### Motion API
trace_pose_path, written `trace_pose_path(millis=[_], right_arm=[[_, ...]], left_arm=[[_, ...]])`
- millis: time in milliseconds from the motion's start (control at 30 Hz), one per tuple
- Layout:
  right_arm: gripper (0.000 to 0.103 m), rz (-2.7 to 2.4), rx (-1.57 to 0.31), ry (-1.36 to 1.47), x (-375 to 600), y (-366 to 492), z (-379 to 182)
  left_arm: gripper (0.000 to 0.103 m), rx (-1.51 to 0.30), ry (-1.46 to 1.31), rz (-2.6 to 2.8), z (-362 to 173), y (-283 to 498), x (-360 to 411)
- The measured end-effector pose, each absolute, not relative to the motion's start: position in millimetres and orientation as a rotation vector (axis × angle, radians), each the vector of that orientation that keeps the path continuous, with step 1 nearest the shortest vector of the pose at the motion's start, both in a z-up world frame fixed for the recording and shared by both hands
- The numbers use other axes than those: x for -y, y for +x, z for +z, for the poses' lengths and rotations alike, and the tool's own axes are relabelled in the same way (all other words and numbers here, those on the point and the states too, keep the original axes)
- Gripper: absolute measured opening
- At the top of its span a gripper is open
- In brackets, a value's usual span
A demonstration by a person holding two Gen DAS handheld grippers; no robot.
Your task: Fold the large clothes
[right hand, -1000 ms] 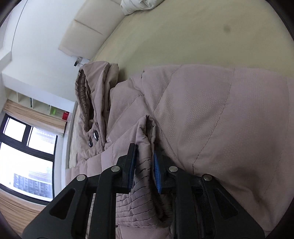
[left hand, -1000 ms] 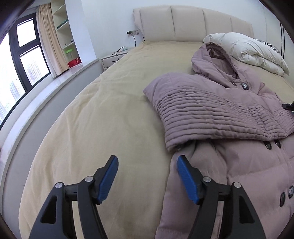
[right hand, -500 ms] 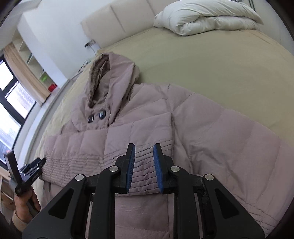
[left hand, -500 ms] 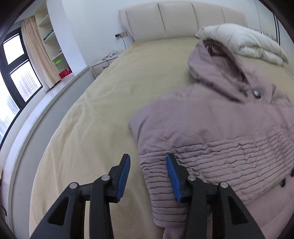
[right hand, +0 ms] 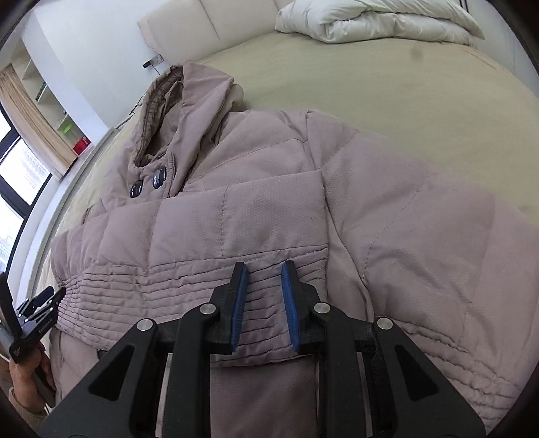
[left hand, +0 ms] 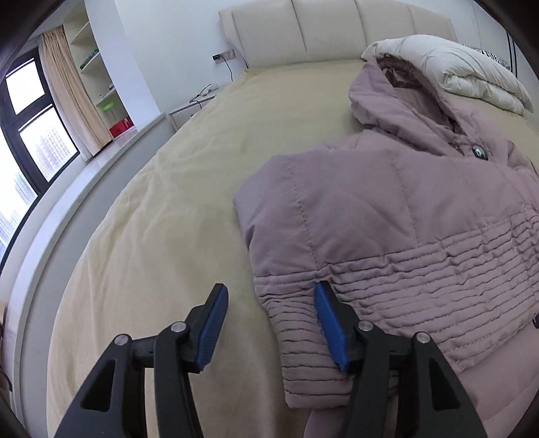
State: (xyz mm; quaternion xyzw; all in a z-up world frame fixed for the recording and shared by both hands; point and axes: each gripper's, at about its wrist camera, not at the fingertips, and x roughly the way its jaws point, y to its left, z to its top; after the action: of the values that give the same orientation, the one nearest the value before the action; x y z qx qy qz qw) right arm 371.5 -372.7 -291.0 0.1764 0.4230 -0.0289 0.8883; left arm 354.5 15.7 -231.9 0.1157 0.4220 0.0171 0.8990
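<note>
Nearest in the left wrist view, the left gripper (left hand: 269,323) hangs over the bed's left part with its blue pads well apart; its jaws have just been opening, and the folded edge of the jacket's ribbed sleeve (left hand: 303,340) lies below the gap with neither pad pressing it. The right gripper (right hand: 264,303) has its two pads drawn close but with a gap between them, nothing clamped, and the ribbed cuff band (right hand: 188,293) seen beneath. At the left edge of that view a hand (right hand: 25,377) holds the other tool against the sleeve's fold.

One mauve padded jacket (left hand: 404,215) lies face up on the beige bedspread (left hand: 175,209), toward the right of the bed, one sleeve folded across its chest. Two dark buttons (right hand: 146,183) sit at the collar in the right wrist view (only one shows from the left). Its hood (left hand: 397,101) points toward the headboard.

Farther off, one white folded duvet (left hand: 454,74) lies at the head of the bed by the cream padded headboard (left hand: 337,30), which has four panels. To the left stand a nightstand (left hand: 188,109), white shelves (left hand: 97,74), one beige curtain (left hand: 67,97) and a dark-framed window (left hand: 30,128).
</note>
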Motion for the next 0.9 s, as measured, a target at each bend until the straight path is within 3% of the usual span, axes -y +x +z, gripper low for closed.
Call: trace_pose_path(millis=[133, 200, 267, 300, 333, 367, 533, 733, 900], right_arm=[[0.021, -0.033, -0.867, 0.47, 387, 348, -273], [0.021, 0.006, -0.809, 0.557, 396, 320, -260], [0.037, -0.004, -0.747, 0.601, 406, 283, -249], [0.064, -0.018, -0.726, 0.629, 412, 260, -246], [0.073, -0.03, -0.698, 0.667, 418, 237, -244], [0.073, -0.035, -0.666, 0.704, 424, 216, -242], [0.073, -0.132, -0.628, 0.911, 462, 103, -263], [0.071, -0.341, -0.425, 1.351, 523, -39, -318], [0.07, -0.41, -0.296, 1.484, 543, -74, -325]], left_arm=[[0.058, -0.82, 0.203, 0.003, -203, 336, -16], [0.064, -0.796, 0.166, -0.06, -188, 319, -13], [0.08, -0.755, 0.108, -0.129, -173, 293, -11], [0.083, -0.729, 0.09, -0.16, -167, 279, -9], [0.09, -0.702, 0.076, -0.188, -162, 264, -5], [0.096, -0.683, 0.06, -0.212, -158, 249, -1], [0.103, -0.684, -0.067, -0.337, -151, 187, 21], [0.103, -0.613, -0.077, -0.354, -135, 125, 49], [0.103, -0.518, -0.058, -0.311, -108, 96, 56]])
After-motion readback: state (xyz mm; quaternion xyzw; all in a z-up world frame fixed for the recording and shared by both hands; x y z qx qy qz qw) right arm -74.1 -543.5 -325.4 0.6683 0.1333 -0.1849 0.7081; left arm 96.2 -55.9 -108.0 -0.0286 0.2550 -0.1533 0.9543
